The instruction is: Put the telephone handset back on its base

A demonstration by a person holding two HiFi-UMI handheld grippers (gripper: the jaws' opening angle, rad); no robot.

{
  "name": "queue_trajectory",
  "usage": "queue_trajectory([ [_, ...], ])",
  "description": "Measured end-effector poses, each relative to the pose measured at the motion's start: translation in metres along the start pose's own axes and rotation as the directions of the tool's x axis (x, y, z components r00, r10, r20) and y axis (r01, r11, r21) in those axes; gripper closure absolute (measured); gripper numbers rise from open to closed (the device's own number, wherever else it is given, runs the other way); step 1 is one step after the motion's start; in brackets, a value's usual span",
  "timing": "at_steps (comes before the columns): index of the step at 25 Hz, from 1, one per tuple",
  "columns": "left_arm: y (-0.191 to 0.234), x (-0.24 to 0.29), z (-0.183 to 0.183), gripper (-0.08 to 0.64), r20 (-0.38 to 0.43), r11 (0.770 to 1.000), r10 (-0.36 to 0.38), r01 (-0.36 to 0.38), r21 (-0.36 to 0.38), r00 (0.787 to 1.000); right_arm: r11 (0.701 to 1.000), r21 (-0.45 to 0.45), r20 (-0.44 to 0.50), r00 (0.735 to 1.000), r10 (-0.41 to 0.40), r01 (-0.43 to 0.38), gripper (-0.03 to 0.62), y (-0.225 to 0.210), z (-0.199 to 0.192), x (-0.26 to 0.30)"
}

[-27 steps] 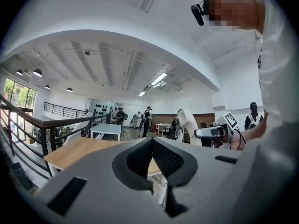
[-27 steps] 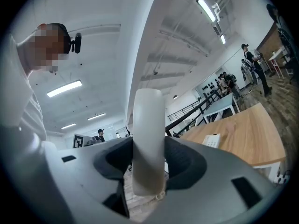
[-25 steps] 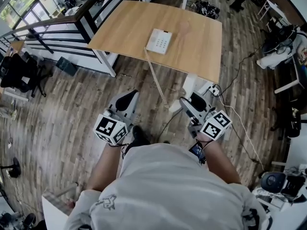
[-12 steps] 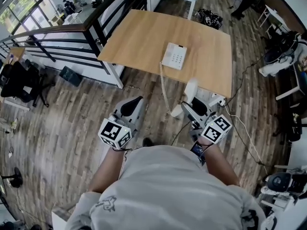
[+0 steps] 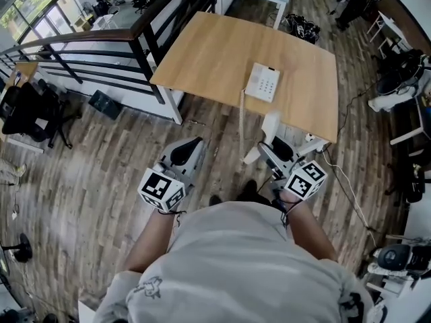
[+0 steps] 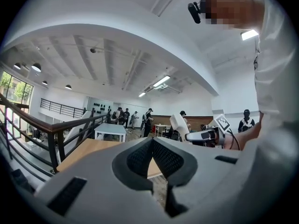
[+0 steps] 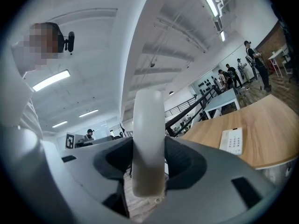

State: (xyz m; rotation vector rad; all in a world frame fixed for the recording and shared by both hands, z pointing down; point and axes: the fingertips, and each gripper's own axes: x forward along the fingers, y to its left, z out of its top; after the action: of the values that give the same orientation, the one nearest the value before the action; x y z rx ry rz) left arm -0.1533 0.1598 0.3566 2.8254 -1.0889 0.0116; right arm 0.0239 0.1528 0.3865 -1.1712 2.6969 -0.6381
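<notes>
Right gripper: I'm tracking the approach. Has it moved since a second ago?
Yes. The right gripper, shut on the handset, has come closer to the phone base on the table.

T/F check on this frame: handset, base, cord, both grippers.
1. The white plastic telephone handset is clamped in the right gripper. True.
2. The white push-button telephone base lies on the floor. False: it lies on the light wooden table.
3. The left gripper holds something. False: its jaws are together with nothing between them.
4. A pale coiled cord hangs from the base over the table edge. True.
</notes>
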Motion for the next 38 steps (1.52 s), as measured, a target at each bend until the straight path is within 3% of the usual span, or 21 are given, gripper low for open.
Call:
queue_trajectory([
  [10,0.037,-0.009,-0.004,0.554,-0.014,0.999,0.051,-0.052,-0.012,0.999,0.999,0.014,-0.003,0.999,0.047,-0.047,0.376,-0.011,0.012,0.049],
  [19,0.073,0.022,-0.007,0.554,-0.041,0.997,0.079,-0.079,-0.016,0.996,0.997,0.029,-0.013,0.998,0.067,-0.066,0.376,-0.05,0.024,0.089],
  [28,0.108,0.109,-0.007,0.554,-0.063,0.997,0.073,-0.075,-0.031,0.995,0.997,0.06,-0.01,0.999,0.049,-0.048,0.377,-0.136,0.057,0.119],
  [38,0.124,0.231,0.002,0.554,-0.094,1.0,0.008,-0.01,-0.02,0.996,0.996,0.087,0.009,0.999,0.032,-0.033,0.377,-0.232,0.1,0.128],
])
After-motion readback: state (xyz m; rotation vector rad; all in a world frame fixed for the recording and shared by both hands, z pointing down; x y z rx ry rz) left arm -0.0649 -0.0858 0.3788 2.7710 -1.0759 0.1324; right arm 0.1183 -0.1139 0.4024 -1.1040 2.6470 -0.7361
